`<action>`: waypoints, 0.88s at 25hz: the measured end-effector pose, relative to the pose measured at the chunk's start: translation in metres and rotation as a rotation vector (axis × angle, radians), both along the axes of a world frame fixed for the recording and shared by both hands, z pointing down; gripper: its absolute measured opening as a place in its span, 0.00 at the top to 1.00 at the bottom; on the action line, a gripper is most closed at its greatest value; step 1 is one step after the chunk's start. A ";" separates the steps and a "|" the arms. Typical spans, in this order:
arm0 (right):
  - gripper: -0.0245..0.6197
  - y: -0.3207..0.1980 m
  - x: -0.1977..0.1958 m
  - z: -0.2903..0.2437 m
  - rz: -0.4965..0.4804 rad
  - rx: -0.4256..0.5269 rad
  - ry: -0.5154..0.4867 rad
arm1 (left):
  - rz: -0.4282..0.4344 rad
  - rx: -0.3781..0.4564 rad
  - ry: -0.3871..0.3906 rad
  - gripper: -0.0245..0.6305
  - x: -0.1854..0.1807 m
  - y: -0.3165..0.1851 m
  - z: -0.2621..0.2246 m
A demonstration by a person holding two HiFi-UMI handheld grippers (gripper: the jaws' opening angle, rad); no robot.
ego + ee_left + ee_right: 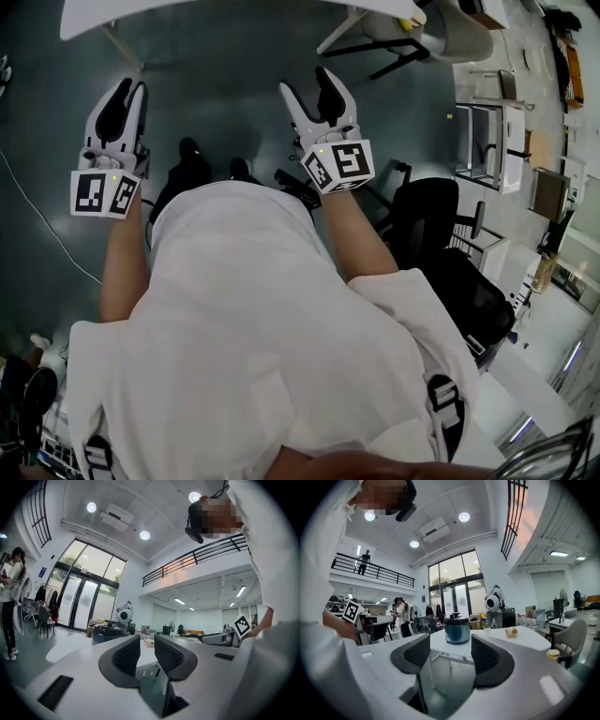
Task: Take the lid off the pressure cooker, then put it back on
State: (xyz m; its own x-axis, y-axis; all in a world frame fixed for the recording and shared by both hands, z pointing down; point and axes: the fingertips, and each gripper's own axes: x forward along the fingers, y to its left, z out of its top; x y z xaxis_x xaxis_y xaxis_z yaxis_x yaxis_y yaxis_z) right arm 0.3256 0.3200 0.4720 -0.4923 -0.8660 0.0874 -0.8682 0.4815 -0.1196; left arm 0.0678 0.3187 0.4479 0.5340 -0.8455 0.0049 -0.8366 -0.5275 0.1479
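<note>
Status: pressure cooker [457,629] stands upright on the white table [520,639], seen only in the right gripper view, framed between that gripper's jaws but well apart from them, across a stretch of floor. Lid [456,618] sits on the pot with its knob up and looks level; whether it's locked is too small to tell. So the thing lies as the end of the task wants it, but that settles nothing, since this scene fits equally the lid sitting on ahead of removal and the lid put back on after the full cycle. No way to split those from one moment. Left gripper [147,638]: jaws nearly together with a narrow gap, nothing between the pads, only distant room behind. Right gripper [450,639]: jaws clearly wider apart, also empty; the cooker only shows through the gap and isn't held. Head view has both grippers held out level in front of the person's white shirt [262,309], over the dark floor [225,84], with neither touching anything and the cooker out of that frame. Table edges show at the top of the head view, but it can't be confirmed which is the cooker's. Net: lid on, both tools empty, the person standing off from the table. If the lid removal is still open, the whole of it remains, meaning close the distance, grip, lift off, reseat. If it's closed out, nothing visible is left to do.
</note>
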 end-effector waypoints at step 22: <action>0.64 0.022 -0.016 0.010 0.063 -0.011 0.038 | 0.028 -0.077 0.008 0.81 -0.028 0.024 0.032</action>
State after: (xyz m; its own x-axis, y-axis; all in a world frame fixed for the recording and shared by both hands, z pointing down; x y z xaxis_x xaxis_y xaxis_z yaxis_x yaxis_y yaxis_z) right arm 0.3097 0.3421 0.4825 -0.4334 -0.8938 0.1149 -0.9006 0.4250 -0.0909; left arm 0.0399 0.3430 0.4803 0.5577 -0.8275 0.0652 -0.8202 -0.5374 0.1960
